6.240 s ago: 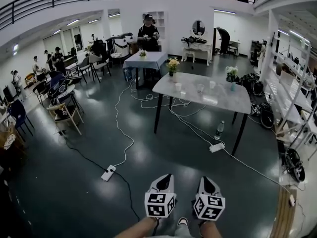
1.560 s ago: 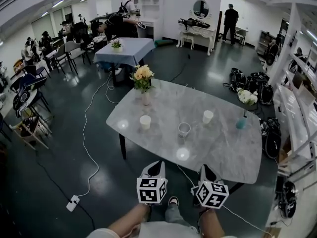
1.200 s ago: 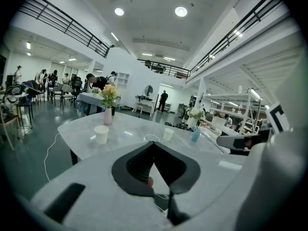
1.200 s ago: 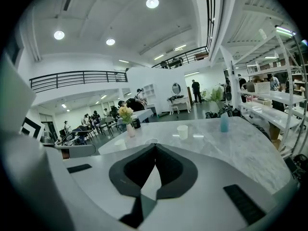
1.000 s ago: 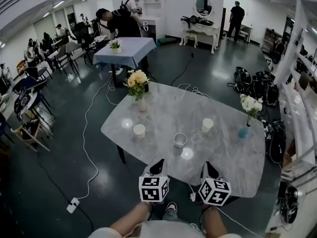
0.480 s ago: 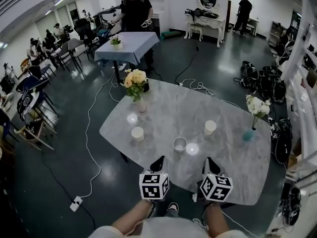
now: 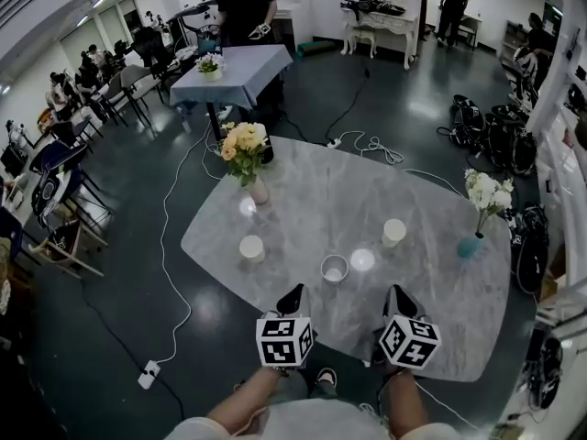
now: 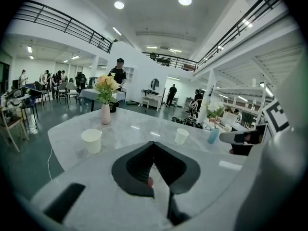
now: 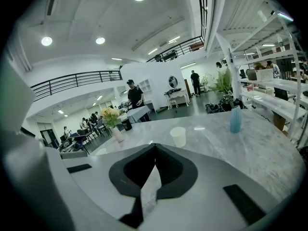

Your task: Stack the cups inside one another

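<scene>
Holds the left gripper and the right gripper side by side over the near edge of the table, both aimed across it and touching no cup. Has the fingers of both closed tip to tip, gripping nothing. Faces three cups standing upright and well apart on the table, none nested: left cup near the pink vase of yellow flowers, middle cup nearest the grippers and just ahead of the gap between them, right cup farther off toward the blue vase.
</scene>
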A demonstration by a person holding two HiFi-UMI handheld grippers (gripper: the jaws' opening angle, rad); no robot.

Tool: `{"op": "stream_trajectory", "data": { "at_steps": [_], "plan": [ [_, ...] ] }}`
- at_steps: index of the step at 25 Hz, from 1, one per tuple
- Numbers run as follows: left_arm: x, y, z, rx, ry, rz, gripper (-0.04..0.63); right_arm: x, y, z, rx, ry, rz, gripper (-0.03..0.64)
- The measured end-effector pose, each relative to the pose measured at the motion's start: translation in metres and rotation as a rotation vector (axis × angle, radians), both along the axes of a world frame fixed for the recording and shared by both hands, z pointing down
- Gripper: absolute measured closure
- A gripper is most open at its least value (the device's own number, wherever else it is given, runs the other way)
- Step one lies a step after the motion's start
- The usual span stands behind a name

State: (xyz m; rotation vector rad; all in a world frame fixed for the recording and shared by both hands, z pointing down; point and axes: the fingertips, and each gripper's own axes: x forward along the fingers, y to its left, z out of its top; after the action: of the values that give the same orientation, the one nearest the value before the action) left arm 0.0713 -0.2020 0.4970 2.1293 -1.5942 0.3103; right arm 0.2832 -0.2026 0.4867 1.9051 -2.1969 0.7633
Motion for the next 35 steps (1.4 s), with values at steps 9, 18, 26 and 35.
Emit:
{"op": "stream_trajectory", "data": {
  "at_steps": [9,18,26,35],
  "plan": [
    [-0.015,-0.063,0.016,-0.021,0.014,0.047,0.597,-0.010,-0.047,0.006,-0.015,0.026,0.050,0.611],
    [-0.016,-0.084,0.035,-0.071,0.032,0.063,0.597,-0.016,-0.070,0.017,-0.027,0.057,0.047,0.611],
    [-0.025,-0.100,0.042,-0.109,0.039,0.047,0.597,-0.011,-0.086,0.034,-0.058,0.039,0.055,0.609],
    [-0.022,-0.117,0.062,-0.142,0.013,0.067,0.597,0.001,-0.108,0.057,-0.085,0.035,0.092,0.609]
  ]
}}
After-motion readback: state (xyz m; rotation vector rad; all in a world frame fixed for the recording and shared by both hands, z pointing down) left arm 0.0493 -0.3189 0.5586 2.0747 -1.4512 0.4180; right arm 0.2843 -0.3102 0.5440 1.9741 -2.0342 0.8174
